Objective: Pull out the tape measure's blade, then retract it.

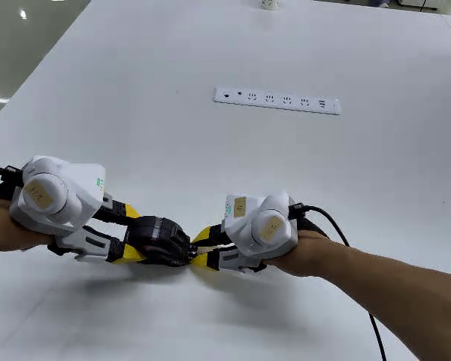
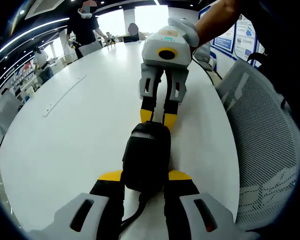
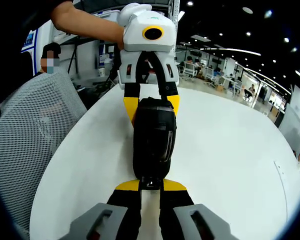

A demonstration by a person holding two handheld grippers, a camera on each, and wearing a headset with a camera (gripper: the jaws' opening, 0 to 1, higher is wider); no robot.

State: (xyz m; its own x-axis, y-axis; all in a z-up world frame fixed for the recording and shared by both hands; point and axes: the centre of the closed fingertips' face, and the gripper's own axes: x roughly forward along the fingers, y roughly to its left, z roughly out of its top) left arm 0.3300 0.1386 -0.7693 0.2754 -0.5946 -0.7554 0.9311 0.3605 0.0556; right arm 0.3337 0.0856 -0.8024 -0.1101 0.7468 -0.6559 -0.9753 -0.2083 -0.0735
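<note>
A black tape measure (image 1: 159, 239) lies on the white table (image 1: 210, 150) between the two grippers. My left gripper (image 1: 139, 235) is shut on its case from the left, the yellow fingertips (image 2: 110, 176) pressing both sides of the case (image 2: 146, 152). My right gripper (image 1: 201, 247) meets the case's mouth from the right. In the right gripper view the right gripper (image 3: 151, 186) is shut on the blade's end tab right at the tape measure (image 3: 154, 135), with almost no blade drawn out. The left gripper (image 3: 151, 105) holds the far end there.
A white power strip (image 1: 276, 99) lies further back on the table. A black cable (image 1: 338, 233) trails from the right gripper. A grey mesh chair (image 2: 270, 150) stands at the table's edge. People stand in the room beyond.
</note>
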